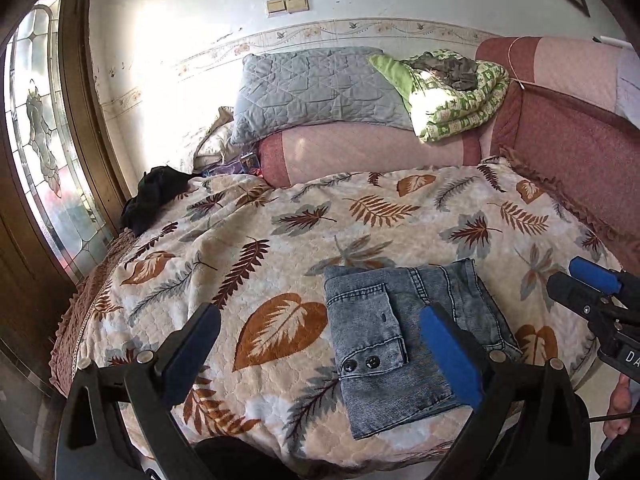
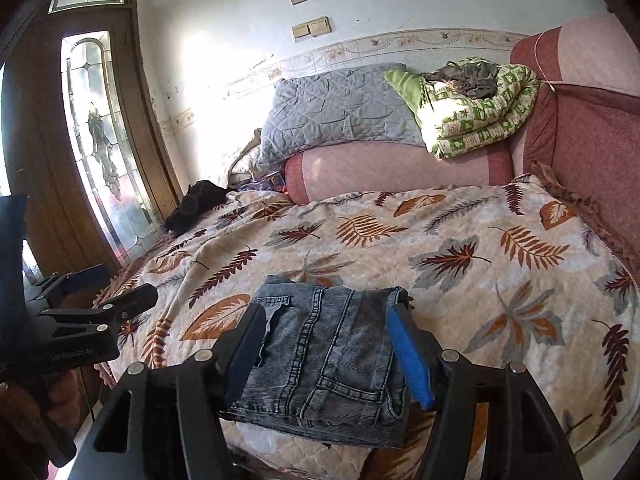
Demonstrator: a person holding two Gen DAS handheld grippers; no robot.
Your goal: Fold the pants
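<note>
Folded blue-grey washed denim pants (image 2: 320, 364) on leaf-print quilted bed (image 1: 280, 232): soft, thick; you pinch stacked edges; left claw (image 1: 320, 356), right claw (image 2: 328, 354) both apart, empty

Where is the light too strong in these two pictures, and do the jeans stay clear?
Left wrist view: sunlight blows out the wall near the door. Right wrist view: same glare on the wall. The folded jeans stay sharp in both; fisheye bends the edges.

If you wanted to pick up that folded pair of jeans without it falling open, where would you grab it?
Probably by the two long side edges of the folded jeans, coming from the near end. The right gripper already has its open fingers on either side of the bundle. Pinching all layers at once should keep the stack together; the loose buttoned flap on top might slip.
</note>
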